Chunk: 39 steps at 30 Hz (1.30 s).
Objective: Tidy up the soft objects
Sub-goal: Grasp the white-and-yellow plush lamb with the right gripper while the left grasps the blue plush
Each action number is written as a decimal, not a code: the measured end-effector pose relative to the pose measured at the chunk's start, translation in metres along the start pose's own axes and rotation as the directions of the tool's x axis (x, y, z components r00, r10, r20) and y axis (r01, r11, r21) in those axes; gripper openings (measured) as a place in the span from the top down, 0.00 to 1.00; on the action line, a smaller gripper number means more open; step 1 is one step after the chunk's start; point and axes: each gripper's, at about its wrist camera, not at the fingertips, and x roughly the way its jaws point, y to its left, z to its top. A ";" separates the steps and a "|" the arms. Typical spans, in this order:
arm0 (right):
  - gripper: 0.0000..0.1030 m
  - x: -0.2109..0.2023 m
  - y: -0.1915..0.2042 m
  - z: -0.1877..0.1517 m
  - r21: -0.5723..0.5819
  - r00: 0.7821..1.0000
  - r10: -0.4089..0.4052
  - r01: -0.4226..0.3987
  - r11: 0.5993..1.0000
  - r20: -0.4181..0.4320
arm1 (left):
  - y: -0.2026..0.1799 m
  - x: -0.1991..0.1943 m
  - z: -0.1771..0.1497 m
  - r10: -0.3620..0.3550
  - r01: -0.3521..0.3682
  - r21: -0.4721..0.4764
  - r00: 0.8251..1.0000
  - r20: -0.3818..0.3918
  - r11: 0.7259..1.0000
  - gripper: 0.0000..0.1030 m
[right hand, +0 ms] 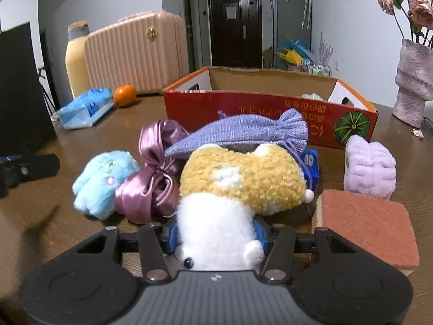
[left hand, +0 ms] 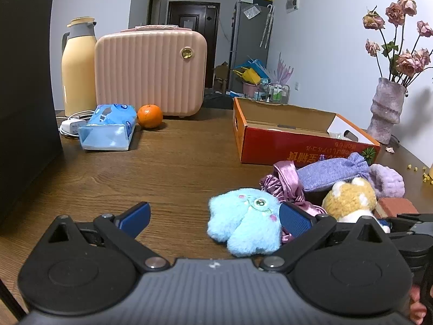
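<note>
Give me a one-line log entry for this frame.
right gripper: shut on corgi plush | left gripper: open, empty | box: behind pile

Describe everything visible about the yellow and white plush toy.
The yellow and white plush toy is fluffy, with a curly golden-yellow upper part bearing a white patch and a white lower part with a black bead. It lies on the wooden table. The right tongs pinch its white end, and the purple knit pouch rests over its far side.
</note>
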 end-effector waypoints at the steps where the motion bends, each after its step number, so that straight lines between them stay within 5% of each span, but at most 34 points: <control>1: 0.51 -0.002 0.000 0.001 0.002 1.000 0.002 -0.002 1.000 0.013 | 0.000 0.000 0.000 0.002 -0.002 0.000 1.000 -0.001 1.000 0.00; 16: 0.52 -0.044 -0.010 0.002 0.010 0.975 0.009 -0.011 1.000 0.224 | -0.004 0.015 -0.004 0.021 -0.020 0.008 0.999 -0.046 1.000 0.00; 39: 0.52 -0.053 -0.049 0.002 0.096 0.956 -0.087 0.062 0.993 0.278 | -0.038 0.074 0.000 0.063 -0.057 0.056 0.991 -0.119 0.997 0.00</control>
